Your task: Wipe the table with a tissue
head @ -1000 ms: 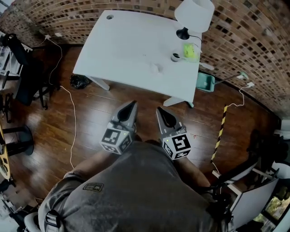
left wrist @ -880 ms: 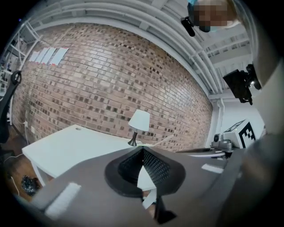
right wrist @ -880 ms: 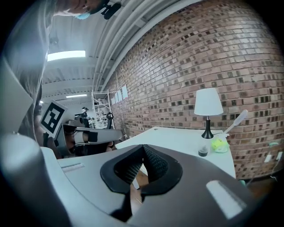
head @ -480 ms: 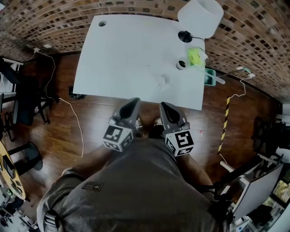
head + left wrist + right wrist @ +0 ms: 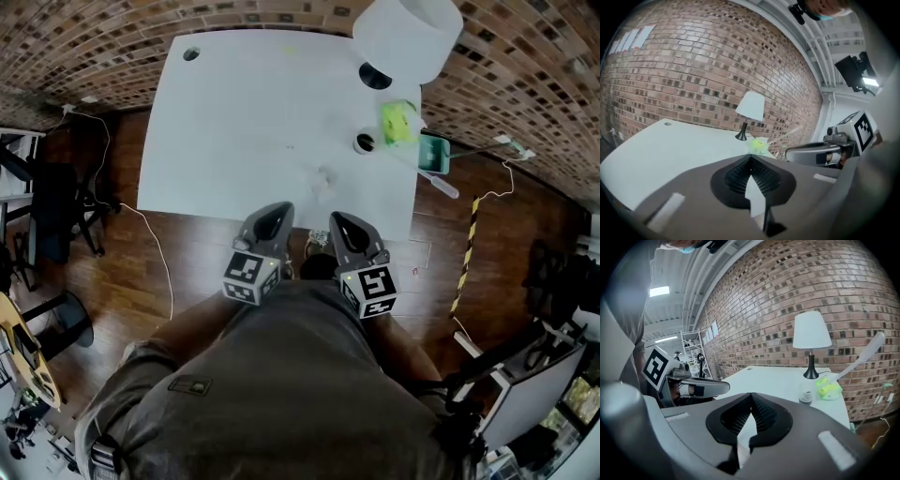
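So we've got a big white tabletop (image 5: 234, 112), smooth and matte, rectangular with rounded corners and a little round hole (image 5: 191, 54) in the far left corner. The tissue (image 5: 323, 176) is a small crumpled white wad lying loose on it, near the front edge and a bit right of centre. It's pale on pale, so it's hard to pick out. Nothing is touching it.

Both grippers sit side by side right at the near edge of the tabletop, pointing toward it. The left gripper (image 5: 273, 212) has its jaws together, the ribbed black pads meet at the tip and there's nothing between them. Same deal with the right gripper (image 5: 339, 223): jaws closed on themselves, empty. Their shells are smooth grey plastic, tapering to a point.

Over on the far right of the tabletop there's a lamp (image 5: 408, 37) with a plain white drum shade on a thin black stem and round base. Just beside it sits a lime-green lumpy thing (image 5: 397, 120), we can't tell what it is exactly, and a small round cup (image 5: 364, 142) next to that.

Behind it all is a rough brick wall (image 5: 94, 37), and underneath us is a dark glossy wooden floor (image 5: 122, 281).
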